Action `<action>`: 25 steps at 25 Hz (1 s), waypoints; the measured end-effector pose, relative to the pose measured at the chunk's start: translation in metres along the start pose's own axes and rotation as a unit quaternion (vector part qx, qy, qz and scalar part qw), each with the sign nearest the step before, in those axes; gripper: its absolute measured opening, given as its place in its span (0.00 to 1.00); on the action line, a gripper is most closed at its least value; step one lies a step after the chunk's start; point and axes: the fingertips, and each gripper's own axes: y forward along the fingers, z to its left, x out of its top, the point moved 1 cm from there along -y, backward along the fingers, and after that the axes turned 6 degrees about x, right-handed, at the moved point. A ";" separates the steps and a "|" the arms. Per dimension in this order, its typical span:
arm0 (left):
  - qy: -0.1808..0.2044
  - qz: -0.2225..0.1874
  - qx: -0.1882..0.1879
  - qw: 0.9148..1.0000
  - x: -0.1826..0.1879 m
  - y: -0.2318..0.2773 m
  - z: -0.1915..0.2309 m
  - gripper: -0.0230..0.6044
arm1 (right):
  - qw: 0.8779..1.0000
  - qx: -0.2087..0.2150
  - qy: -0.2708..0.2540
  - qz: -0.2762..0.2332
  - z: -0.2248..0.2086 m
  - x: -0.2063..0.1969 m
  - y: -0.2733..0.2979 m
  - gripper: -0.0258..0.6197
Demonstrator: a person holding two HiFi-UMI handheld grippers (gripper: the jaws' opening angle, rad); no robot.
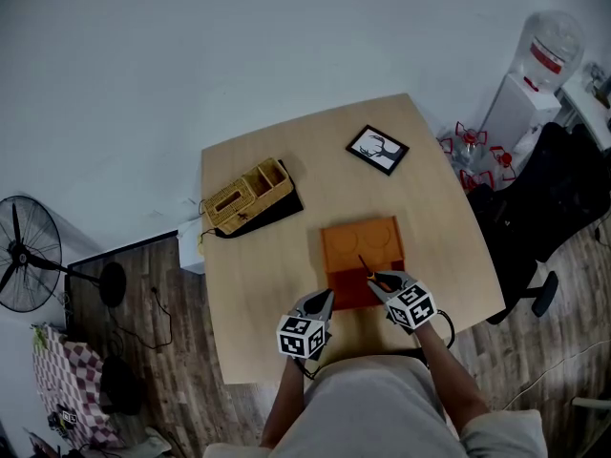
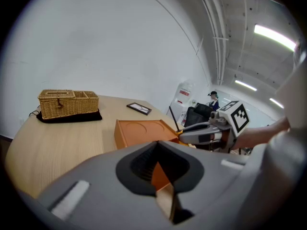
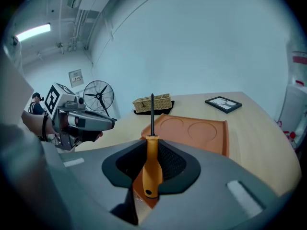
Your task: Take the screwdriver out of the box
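An open orange box (image 1: pixel 360 248) lies on the wooden table (image 1: pixel 277 256) in front of me. My right gripper (image 1: pixel 381 281) is shut on the screwdriver (image 3: pixel 152 163), pads on its orange handle. The black shaft (image 3: pixel 152 110) points up and away from the jaws, above the box (image 3: pixel 194 131). In the left gripper view the same shaft (image 2: pixel 173 119) sticks up from the right gripper (image 2: pixel 184 135). At the box's near left corner, my left gripper (image 1: pixel 323 302) is closed on the orange edge (image 2: pixel 159 174).
A wicker basket (image 1: pixel 246 197) on a black mat stands at the table's far left, and a framed picture (image 1: pixel 377 149) lies at the far right. Beyond the table are a standing fan (image 1: pixel 27 256), a black office chair (image 1: pixel 544 208) and a water dispenser (image 1: pixel 535 74).
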 end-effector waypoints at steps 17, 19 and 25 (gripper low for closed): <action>0.001 -0.026 0.007 1.000 0.010 -0.003 -0.009 0.12 | 0.996 -0.004 0.021 -0.089 0.025 0.010 -0.014 0.15; -0.007 -0.033 0.013 0.999 0.009 -0.006 -0.011 0.12 | 0.995 -0.009 0.018 -0.095 0.027 0.006 -0.018 0.15; -0.003 -0.019 0.020 1.000 -0.006 -0.006 -0.012 0.12 | 0.995 -0.025 0.015 -0.095 0.027 -0.004 -0.021 0.15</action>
